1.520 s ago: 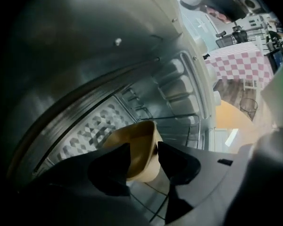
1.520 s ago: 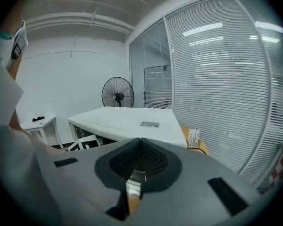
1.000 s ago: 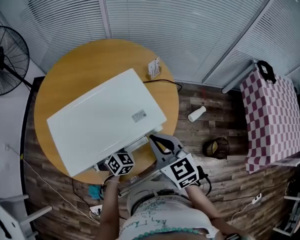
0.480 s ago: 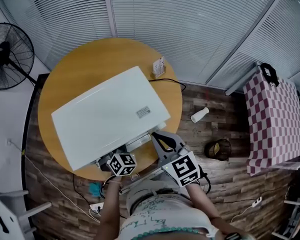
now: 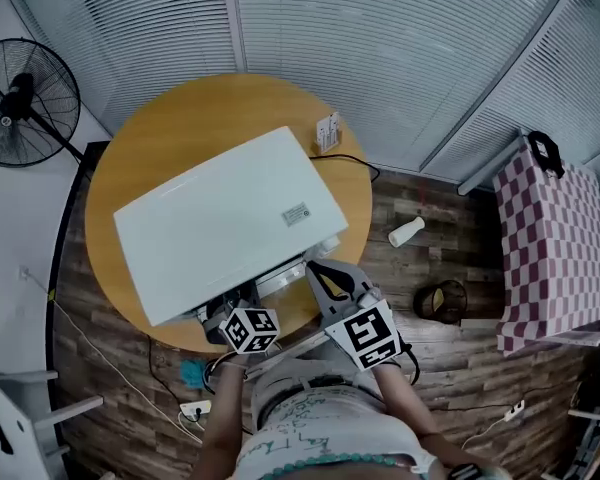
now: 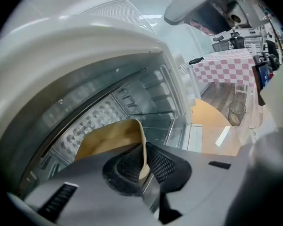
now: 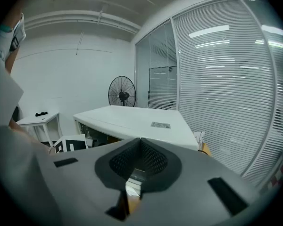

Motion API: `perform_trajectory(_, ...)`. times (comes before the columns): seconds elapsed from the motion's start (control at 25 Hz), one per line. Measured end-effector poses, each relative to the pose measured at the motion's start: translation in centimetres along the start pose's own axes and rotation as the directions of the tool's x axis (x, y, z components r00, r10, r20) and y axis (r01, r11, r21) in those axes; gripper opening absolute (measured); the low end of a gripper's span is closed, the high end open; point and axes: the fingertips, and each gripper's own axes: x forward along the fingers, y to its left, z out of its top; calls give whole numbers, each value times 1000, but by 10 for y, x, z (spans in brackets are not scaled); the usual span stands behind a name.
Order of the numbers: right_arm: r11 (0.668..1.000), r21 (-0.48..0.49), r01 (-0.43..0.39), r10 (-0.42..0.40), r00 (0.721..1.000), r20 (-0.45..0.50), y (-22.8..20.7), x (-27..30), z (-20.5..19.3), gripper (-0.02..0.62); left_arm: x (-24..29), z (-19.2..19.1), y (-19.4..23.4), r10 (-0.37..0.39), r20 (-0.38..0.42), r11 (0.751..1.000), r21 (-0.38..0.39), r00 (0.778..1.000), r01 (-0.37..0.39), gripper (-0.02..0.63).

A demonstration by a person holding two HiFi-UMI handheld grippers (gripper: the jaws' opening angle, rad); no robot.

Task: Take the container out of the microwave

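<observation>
Left claw [image 6: 144,158] is clenched on the thin rim of the tan, soft-walled container [image 6: 111,136], one pad inside the wall and one outside, a grip that probably lets it slide out level. That container sits in the metal cavity of the white box-shaped microwave [image 5: 225,218] on the round wooden surface [image 5: 170,118], directly ahead of the claw. Right claw [image 7: 140,160] is closed on nothing beside the oven's front corner, likely to keep the opening free.
</observation>
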Motion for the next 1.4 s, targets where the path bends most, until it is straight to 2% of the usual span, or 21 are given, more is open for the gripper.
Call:
perform_trajectory(0.8,1000,-13,-26,26,1000,-1,46,0,-1,-6,-55,-28,-5,2,-6,999,-42,1000,-2,29)
perform_trajectory(1.08,1000,-19,-16,16,1000,-5,59,4,1,-6,-74,-36,-13,-37,12,999,-22,999,37,29)
perform_trajectory(1.4,1000,-12,21,-21,999,-24,79,1,-5,-6,-99,-37,-35,-127,71,991,38,989,125,29)
